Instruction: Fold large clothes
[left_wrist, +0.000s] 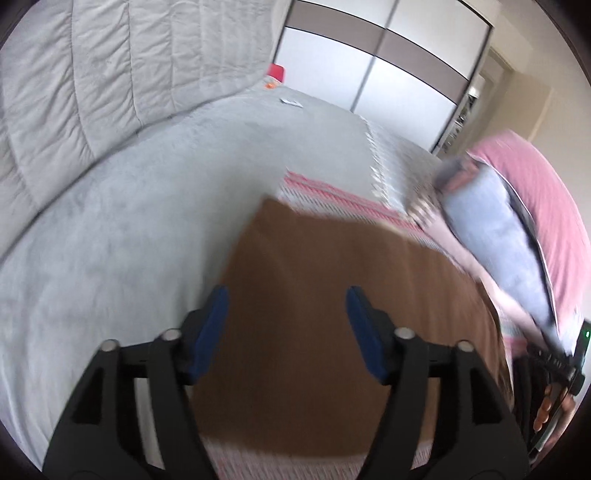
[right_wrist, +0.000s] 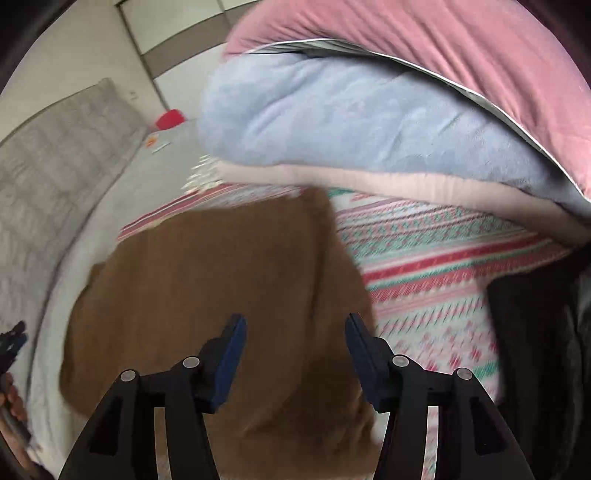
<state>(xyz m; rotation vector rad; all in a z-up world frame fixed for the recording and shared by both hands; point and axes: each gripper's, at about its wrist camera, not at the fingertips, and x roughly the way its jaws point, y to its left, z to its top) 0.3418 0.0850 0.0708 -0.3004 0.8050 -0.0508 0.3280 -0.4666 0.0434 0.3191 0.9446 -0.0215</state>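
Observation:
A brown garment (left_wrist: 343, 302) lies flat on the bed as a rough rectangle, over a red, green and white patterned blanket (right_wrist: 436, 266). It also shows in the right wrist view (right_wrist: 221, 280). My left gripper (left_wrist: 286, 306) is open and empty, above the garment's near left part. My right gripper (right_wrist: 295, 332) is open and empty, above the garment's near right edge. Both views are motion-blurred.
A stack of folded bedding, pink (right_wrist: 461, 48), pale blue (right_wrist: 351, 122) and beige, sits on the bed to the right. A grey quilted headboard (left_wrist: 110, 74) and grey bedspread (left_wrist: 110, 240) lie left. A red object (left_wrist: 276, 72) and white wardrobe doors (left_wrist: 388, 74) stand beyond. Something dark (right_wrist: 535, 332) lies far right.

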